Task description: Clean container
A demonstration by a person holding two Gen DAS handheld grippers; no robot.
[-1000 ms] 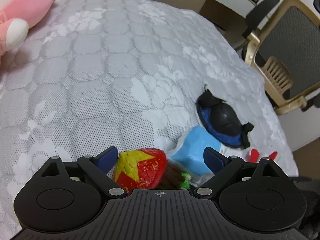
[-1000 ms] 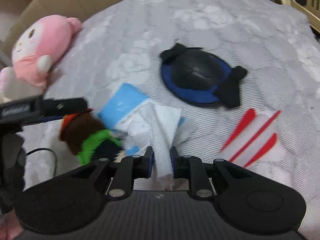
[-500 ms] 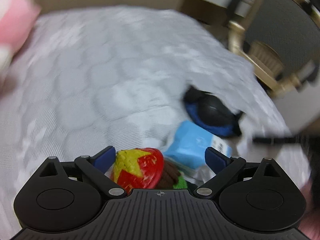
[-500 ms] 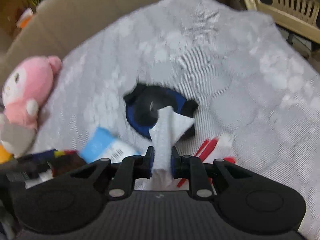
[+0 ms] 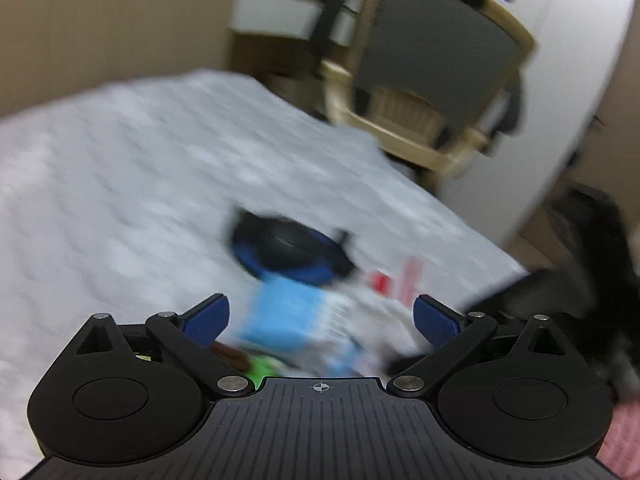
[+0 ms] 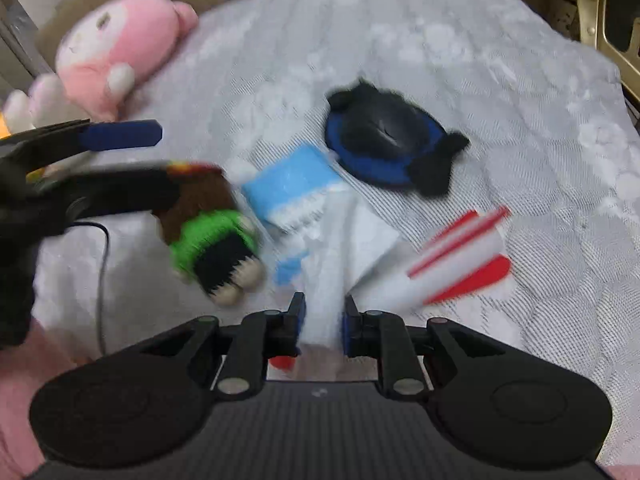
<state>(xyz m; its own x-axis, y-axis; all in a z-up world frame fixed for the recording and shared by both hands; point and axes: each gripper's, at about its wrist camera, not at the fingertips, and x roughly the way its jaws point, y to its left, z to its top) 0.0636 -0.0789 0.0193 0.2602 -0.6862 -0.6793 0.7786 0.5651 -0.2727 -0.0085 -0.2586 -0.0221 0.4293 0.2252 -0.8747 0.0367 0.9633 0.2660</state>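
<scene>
Your right claw (image 6: 323, 312) was clamped on a white wipe (image 6: 340, 248). The sheet rose from between its jaws and spread over the bed (image 6: 520, 80) toward the blue wipe packet (image 6: 292, 184) at about the bed's middle. Your left claw (image 5: 322, 316) stood with its jaws wide apart and nothing pinched between them. A knitted doll (image 6: 212, 232) in brown and green showed low beside its lower jaw. Both views were too blurred to tell whether the doll rested on that claw or only hung near it.

No thing was plainly the container. The likeliest was the red-and-white striped carton (image 6: 460, 256), which lay flat toward the near edge of the bed, just right of the wipe and apart from it. A black-and-blue pad (image 6: 388, 140) lay beyond it, nearer the middle, and a pink plush toy (image 6: 116, 48) sat at the far left corner. A chair (image 5: 432, 60) stood off the right edge.

In my judgement the step in hand was the wiping itself, since you had the cloth gripped and the carton within reach. The scene fitted two stages equally: a fresh wipe on its way to the carton, or a used one coming off it. The carton's surface was too blurred to show dirt or shine.

If wiping was to come, it would have called for a steady carton, because one so light and flat would likely slide on the lace cover. Your open left claw looked best placed to pin it at one end.
</scene>
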